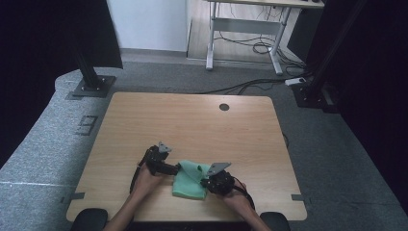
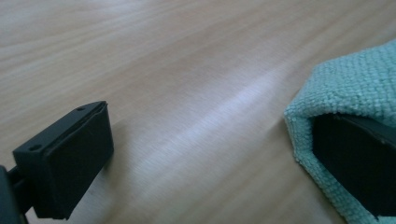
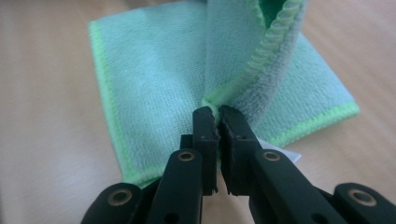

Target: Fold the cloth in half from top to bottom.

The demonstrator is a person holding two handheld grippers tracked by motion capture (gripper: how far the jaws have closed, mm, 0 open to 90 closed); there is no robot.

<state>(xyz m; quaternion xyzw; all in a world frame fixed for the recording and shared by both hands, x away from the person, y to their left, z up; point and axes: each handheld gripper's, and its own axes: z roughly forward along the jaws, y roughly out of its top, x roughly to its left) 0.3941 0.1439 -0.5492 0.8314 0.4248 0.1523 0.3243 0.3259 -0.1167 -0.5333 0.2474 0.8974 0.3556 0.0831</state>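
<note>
Right gripper view shows your right tongs (image 3: pixel 218 122) pinching the green cloth's (image 3: pixel 154 79) hemmed corner at frame centre, so keep that pinch firm and lay the flap flat on the bench (image 1: pixel 192 120), while your left tongs (image 2: pixel 205 158) stand spread, one jaw tucked inside the cloth's fold at lower right.

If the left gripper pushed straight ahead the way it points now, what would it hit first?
Probably nothing soon: between its open fingers the left gripper faces bare table as far as its own view reaches. The green cloth already wraps the other finger, so it would likely drag along. Depth is hard to judge.
</note>
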